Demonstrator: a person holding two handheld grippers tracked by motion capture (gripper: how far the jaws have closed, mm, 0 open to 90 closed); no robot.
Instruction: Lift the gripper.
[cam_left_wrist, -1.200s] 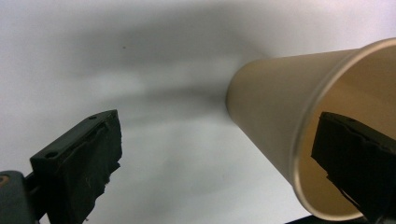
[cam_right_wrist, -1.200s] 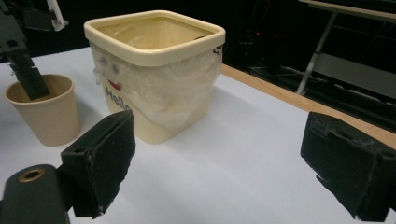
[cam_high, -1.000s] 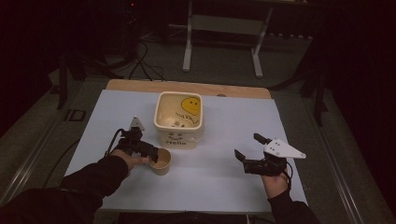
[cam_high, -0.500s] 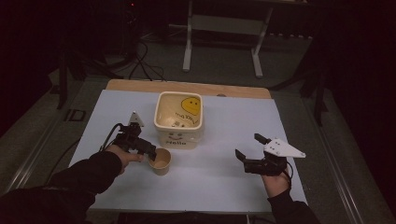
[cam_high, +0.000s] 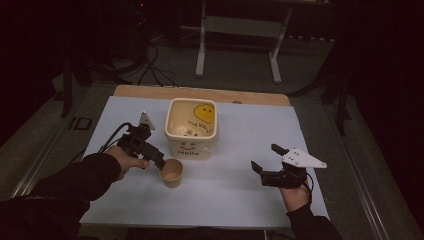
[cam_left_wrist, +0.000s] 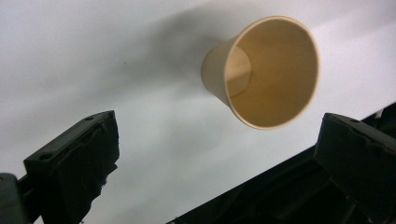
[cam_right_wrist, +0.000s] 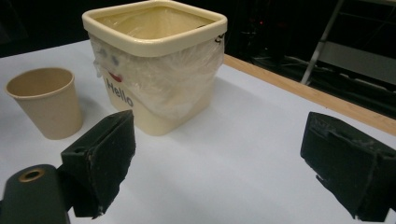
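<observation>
Left gripper (cam_high: 155, 161): jaws spread wide, nothing held, poised just beside the paper cup (cam_high: 172, 172). Paper cup: upright on the white table (cam_high: 225, 190), ahead of and between the left fingers (cam_left_wrist: 74, 158), not touched. Cream bin (cam_high: 191, 127): plastic-lined, marked "Hello", just behind the cup. Right gripper (cam_high: 267, 160): jaws spread, empty, well apart from both.

A cup (cam_high: 172, 172) stood on the surface (cam_high: 230, 200), just in front of a bin (cam_high: 192, 128) near the middle. The left gripper (cam_high: 156, 161) sat just left of the cup, and the right gripper (cam_high: 265, 159) was well apart to the right.
</observation>
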